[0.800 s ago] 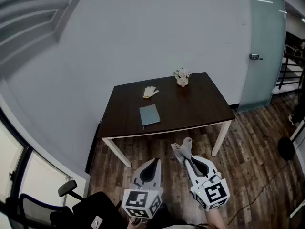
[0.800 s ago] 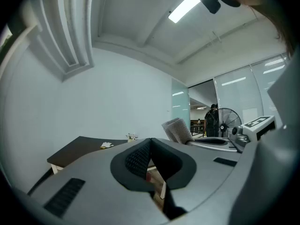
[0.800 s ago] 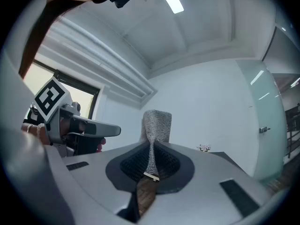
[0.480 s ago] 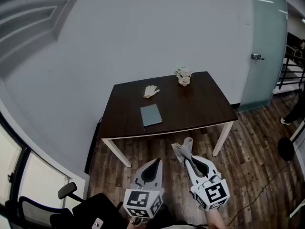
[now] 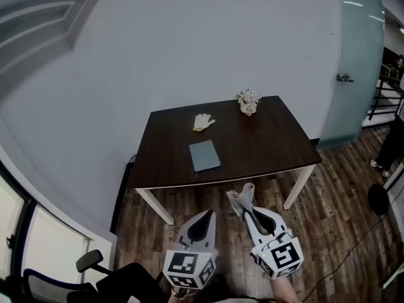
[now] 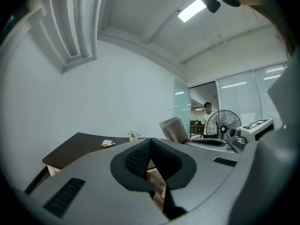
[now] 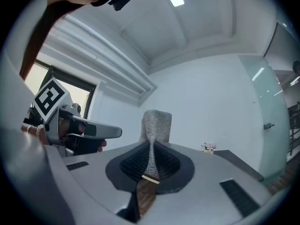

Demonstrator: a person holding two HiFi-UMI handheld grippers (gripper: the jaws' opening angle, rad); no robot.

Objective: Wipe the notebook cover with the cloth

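Dark table (image 5: 268, 145) bears notebook (image 5: 204, 155), glove (image 5: 202, 122), flower pot (image 5: 249, 103).

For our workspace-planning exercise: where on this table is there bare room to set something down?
The table is bare across its right half, bordered by the notebook, the flower pot and the front edge. A narrower bare strip lies left of the notebook. The back edge, with glove and flower pot, is crowded.

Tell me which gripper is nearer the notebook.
Left, by a little. The left gripper hangs short of the table, almost straight before the notebook; the right gripper, holding the cloth, is level with it but off to the notebook's right.
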